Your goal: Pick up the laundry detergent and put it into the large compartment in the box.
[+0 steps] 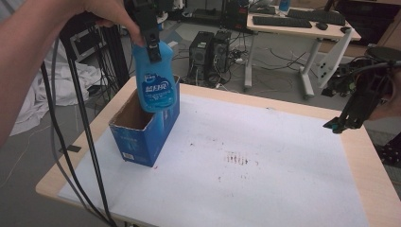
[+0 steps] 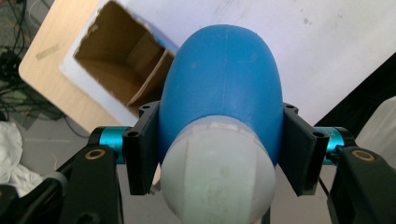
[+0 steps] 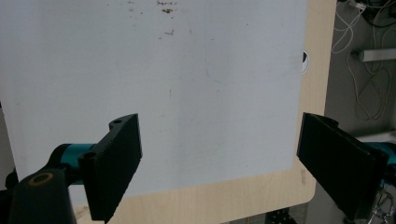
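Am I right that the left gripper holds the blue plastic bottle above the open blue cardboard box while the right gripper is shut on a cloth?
Not quite: the right gripper is open and holds nothing, as the right gripper view shows. The rest stands: the left gripper holds the blue plastic bottle above the open blue cardboard box.
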Motion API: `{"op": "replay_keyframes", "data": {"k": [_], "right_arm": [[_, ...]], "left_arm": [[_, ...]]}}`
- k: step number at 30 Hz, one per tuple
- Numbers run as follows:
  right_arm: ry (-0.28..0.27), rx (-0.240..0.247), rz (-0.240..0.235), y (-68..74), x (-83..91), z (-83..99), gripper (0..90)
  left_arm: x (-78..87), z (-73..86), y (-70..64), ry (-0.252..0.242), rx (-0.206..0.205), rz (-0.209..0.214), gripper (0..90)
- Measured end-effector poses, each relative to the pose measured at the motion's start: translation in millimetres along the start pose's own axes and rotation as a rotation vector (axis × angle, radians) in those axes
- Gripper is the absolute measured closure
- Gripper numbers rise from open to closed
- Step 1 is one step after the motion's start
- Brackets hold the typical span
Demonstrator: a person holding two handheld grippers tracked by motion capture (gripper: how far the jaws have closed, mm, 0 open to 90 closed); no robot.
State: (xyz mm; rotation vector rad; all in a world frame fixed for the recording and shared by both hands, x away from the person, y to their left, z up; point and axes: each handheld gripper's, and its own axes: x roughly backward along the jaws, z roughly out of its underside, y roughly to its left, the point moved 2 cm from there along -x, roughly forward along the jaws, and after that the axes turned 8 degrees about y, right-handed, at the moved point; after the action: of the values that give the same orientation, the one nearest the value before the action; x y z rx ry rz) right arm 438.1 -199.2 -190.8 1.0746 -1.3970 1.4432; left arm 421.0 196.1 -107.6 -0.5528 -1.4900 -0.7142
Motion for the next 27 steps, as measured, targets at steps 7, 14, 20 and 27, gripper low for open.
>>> {"op": "replay_keyframes", "data": {"k": [7,14,20,27], "right_arm": [[0.0,0.004,-0.005,-1.0,-0.6,-1.0,13.1],[0.001,0.01,-0.004,-1.4,-2.4,-2.6,13.2],[0.002,0.011,-0.006,-1.9,-3.6,-3.5,13.1],[0.003,0.016,-0.009,-2.0,-4.2,-5.2,13.2]], "left_arm": [[-4.9,10.9,10.4,0.036,0.039,-0.02,38.2],[-9.5,18.3,18.3,0.038,0.074,-0.022,38.1],[-14.5,23.1,22.8,0.055,0.085,-0.034,38.1],[-19.3,25.8,24.1,0.069,0.079,-0.037,38.1]]}}
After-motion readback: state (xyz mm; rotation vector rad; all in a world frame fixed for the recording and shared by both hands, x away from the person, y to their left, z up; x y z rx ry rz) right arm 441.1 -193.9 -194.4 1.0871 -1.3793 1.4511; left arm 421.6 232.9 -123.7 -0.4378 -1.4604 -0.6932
